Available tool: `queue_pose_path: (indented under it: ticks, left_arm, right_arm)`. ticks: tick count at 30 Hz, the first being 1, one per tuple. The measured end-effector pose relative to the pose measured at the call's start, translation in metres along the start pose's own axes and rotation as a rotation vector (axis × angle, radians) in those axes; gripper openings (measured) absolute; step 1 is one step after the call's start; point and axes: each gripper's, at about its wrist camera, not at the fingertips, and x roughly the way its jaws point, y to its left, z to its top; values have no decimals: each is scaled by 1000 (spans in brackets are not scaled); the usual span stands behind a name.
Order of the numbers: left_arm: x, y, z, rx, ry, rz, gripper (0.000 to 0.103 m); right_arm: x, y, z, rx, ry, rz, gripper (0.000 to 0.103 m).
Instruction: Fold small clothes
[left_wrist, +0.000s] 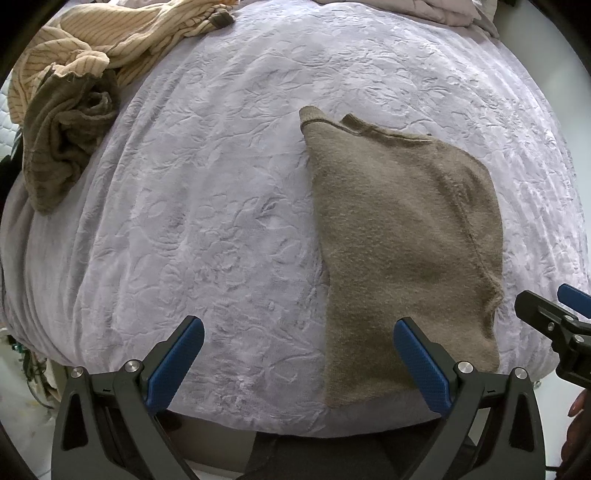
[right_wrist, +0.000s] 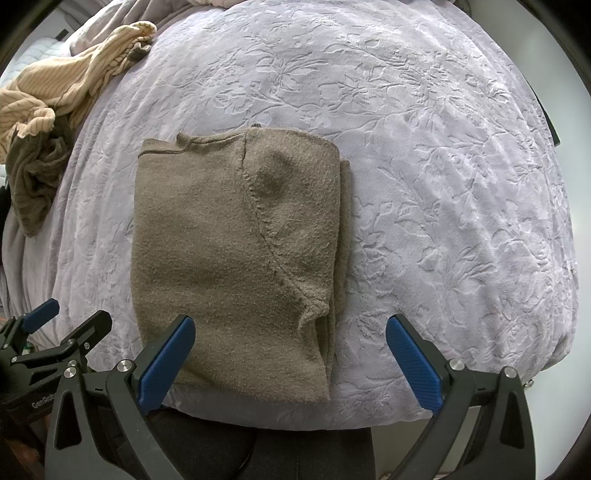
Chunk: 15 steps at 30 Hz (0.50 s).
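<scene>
Sweater (right_wrist: 236, 251), a brown knit one, lies folded lengthwise into a tall panel on a lilac embossed blanket (right_wrist: 424, 184), its near hem close to the bed's front edge. Both claws hang released above that near edge, holding nothing. The right claw (right_wrist: 290, 362) spreads its blue pads wide, one over the sweater's near hem and the other over bare blanket to the right. The left claw (left_wrist: 299, 363) is just as wide, one pad over the sweater's lower left part and the other over blanket to the left.

Further out, a sleeve seam curves down the right half of the panel, and a narrow strip of a lower layer sticks out along the right edge. A soft bump sits near the top right. At the far left a pile (left_wrist: 70, 122) of rumpled dark cloth lies under a striped cream garment (left_wrist: 122, 40), well apart from the sweater.

The next fold probably brings the hem up toward the collar. The risk, as I judge it, is that a pad pinches only the top layer, so the layers slide apart and the strip widens. The plush blanket may also get caught in the pinch and lift with the knit. The bump could fold in as a crease.
</scene>
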Motion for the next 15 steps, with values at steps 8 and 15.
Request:
queue_pose_path:
  ticks: [8,15]
  left_arm:
    - [1,1,1,2,3,6,103]
    - [1,0,1,5,3,8,103]
  right_arm:
    - [1,1,2,-2,2,0,103]
    - [1,3,4,-8,4,-1,103]
